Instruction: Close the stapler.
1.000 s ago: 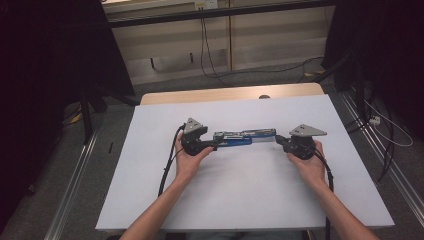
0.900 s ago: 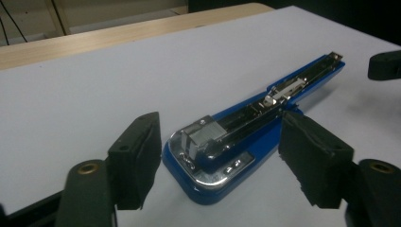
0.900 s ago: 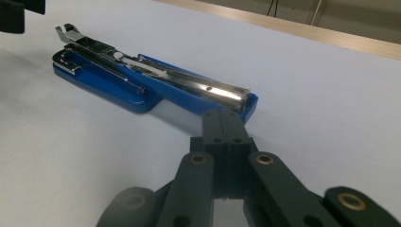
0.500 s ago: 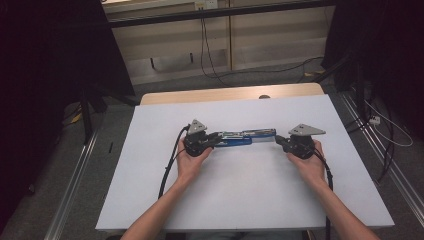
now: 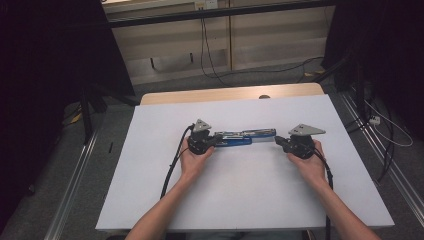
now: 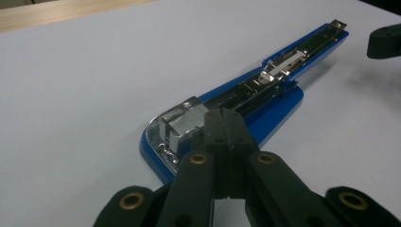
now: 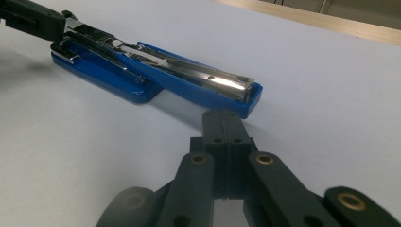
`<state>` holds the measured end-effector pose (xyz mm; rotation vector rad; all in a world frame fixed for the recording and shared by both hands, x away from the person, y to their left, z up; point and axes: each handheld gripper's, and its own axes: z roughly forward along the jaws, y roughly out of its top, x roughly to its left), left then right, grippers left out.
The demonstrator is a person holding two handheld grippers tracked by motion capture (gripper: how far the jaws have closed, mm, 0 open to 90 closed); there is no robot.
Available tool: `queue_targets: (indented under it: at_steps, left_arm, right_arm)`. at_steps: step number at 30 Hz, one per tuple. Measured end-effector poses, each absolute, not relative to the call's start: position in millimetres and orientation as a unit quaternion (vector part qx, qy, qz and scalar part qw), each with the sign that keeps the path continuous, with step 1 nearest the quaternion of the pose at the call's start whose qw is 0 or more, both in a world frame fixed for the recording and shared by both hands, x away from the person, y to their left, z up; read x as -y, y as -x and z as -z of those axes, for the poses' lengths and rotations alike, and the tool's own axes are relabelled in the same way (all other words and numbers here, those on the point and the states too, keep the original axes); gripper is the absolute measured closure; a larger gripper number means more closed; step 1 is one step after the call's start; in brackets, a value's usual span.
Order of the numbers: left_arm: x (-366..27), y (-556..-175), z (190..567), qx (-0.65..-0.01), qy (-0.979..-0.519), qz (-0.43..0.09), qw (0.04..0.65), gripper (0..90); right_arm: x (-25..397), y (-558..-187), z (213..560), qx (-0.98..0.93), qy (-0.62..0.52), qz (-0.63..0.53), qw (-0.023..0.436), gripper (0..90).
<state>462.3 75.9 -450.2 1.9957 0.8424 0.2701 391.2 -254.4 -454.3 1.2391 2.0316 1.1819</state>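
High view is showing a blue stapler [image 5: 242,138] lying swung open on the white desk [image 5: 250,200], its long axis running left to right between two hand-held grippers. The left gripper [image 5: 216,140] is sitting at the stapler's left end, the right gripper [image 5: 276,140] at its right end, so each hand is equally close to its own end of the tool.

Left gripper view is showing that gripper [image 6: 225,124] with its jaws pressed together, the tip resting at the hinge end of the stapler [image 6: 246,99], against the chrome spring housing; nothing is lying between the jaws. The blue base and the metal staple channel are spreading away from it in a shallow angle.

Right gripper view is showing the right gripper [image 7: 222,124] likewise closed and empty, its tip just beside the far end of the stapler [image 7: 156,71], close to it but, by appearance, not quite touching. Any fold or lift is likely turning on that end-to-end line.
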Motion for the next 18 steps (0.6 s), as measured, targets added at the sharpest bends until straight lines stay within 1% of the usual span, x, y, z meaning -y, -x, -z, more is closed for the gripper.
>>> queue_targets:
  at_steps: [3, 7, 9, 18]
  left_arm:
    - [-75.1, -462.1, 453.8, -0.335, -0.82, -0.116, 0.449, 90.0]
    - [-74.9, -462.0, 453.6, -0.336, -0.821, -0.116, 0.447, 90.0]
    - [-75.1, -462.1, 454.4, -0.341, -0.817, -0.108, 0.452, 90.0]
    - [-74.7, -461.9, 454.4, -0.334, -0.82, -0.112, 0.45, 90.0]
  right_arm:
    - [253.8, -391.9, 454.5, -0.743, -0.454, -0.431, 0.235, 90.0]
    - [252.0, -392.6, 455.2, -0.745, -0.456, -0.431, 0.228, 90.0]
    - [249.7, -392.5, 454.9, -0.746, -0.455, -0.43, 0.227, 90.0]
    - [248.4, -397.2, 457.3, -0.757, -0.465, -0.405, 0.216, 90.0]
